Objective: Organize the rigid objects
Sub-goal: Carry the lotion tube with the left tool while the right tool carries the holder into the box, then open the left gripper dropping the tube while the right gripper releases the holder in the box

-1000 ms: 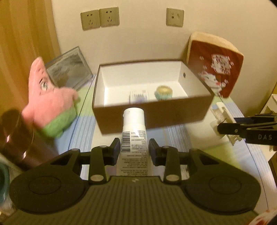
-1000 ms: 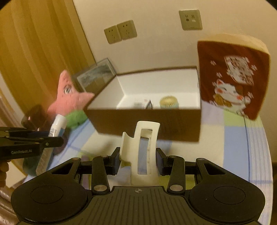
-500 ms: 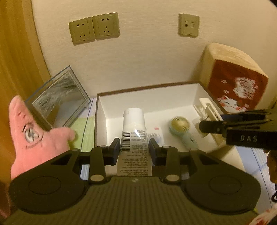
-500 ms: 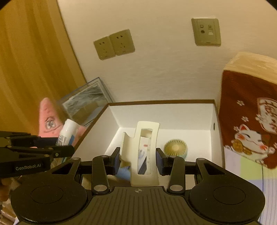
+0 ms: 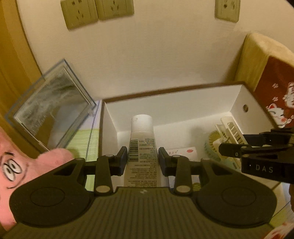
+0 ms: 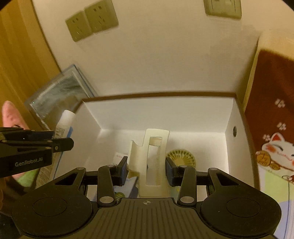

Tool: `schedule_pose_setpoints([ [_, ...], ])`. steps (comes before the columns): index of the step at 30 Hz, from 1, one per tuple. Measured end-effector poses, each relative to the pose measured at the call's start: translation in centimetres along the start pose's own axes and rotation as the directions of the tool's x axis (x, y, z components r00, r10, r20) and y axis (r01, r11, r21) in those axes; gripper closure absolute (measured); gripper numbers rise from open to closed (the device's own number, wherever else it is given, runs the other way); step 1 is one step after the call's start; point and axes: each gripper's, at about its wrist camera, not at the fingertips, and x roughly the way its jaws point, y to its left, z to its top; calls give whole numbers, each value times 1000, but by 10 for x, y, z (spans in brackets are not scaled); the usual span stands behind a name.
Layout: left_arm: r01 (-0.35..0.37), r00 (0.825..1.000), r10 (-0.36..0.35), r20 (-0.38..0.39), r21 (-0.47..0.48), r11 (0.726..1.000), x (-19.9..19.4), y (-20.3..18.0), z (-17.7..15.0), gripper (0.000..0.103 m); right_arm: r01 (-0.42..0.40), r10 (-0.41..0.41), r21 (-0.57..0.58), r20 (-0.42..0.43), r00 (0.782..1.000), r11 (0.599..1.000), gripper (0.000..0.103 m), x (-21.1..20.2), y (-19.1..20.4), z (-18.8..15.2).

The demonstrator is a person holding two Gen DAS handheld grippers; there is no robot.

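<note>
My left gripper (image 5: 142, 162) is shut on a white tube (image 5: 141, 141) with a barcode label, cap pointing forward, held over the left part of the brown box (image 5: 165, 92) with its white inside. My right gripper (image 6: 146, 170) is shut on a cream plastic clip (image 6: 150, 161), held above the box (image 6: 156, 95) middle. On the box floor lie a small green hand fan (image 6: 181, 158) and a small white packet (image 5: 181, 152). The right gripper with its clip (image 5: 233, 130) shows at the right of the left wrist view; the left gripper with the tube (image 6: 64, 123) shows at the left of the right wrist view.
A pink star-shaped plush toy (image 5: 27, 165) lies left of the box. A clear framed panel (image 5: 51, 114) leans against the wall behind it. A red cushion with a cat print (image 6: 272, 128) stands right of the box. Wall sockets (image 5: 97, 12) sit above.
Both grippers have moved forward from in front of the box to over its open top, sinking slightly. Each keeps hold of its object.
</note>
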Motion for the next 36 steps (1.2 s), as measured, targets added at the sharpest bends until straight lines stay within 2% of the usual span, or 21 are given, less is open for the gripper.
schedule_pose_setpoints([
  [9,22,997,-21,-77,13,1000,40,0,-11,69,13,-12,15,-51,999,1000,61,22,-3,-3],
  [14,34,998,-33,-57,18,999,40,-1,-11,56,17,-15,22,-54,998,1000,61,22,-2,-2],
  [19,39,998,-38,-47,19,999,35,0,-7,55,12,-10,33,-58,998,999,61,22,-2,-2],
  [21,42,998,-41,-45,20,999,33,0,-8,54,-16,18,40,-49,999,999,61,21,-3,-2],
  [23,41,998,-40,-47,19,999,31,0,-9,52,-22,24,61,-29,999,998,58,19,-4,-1],
  [25,46,998,-45,-44,15,999,28,1,-10,52,-27,27,67,-1,1000,997,34,14,-5,0],
  [36,79,997,-80,-13,-40,996,-14,4,-29,49,-36,34,36,55,998,999,33,-28,-5,-12],
])
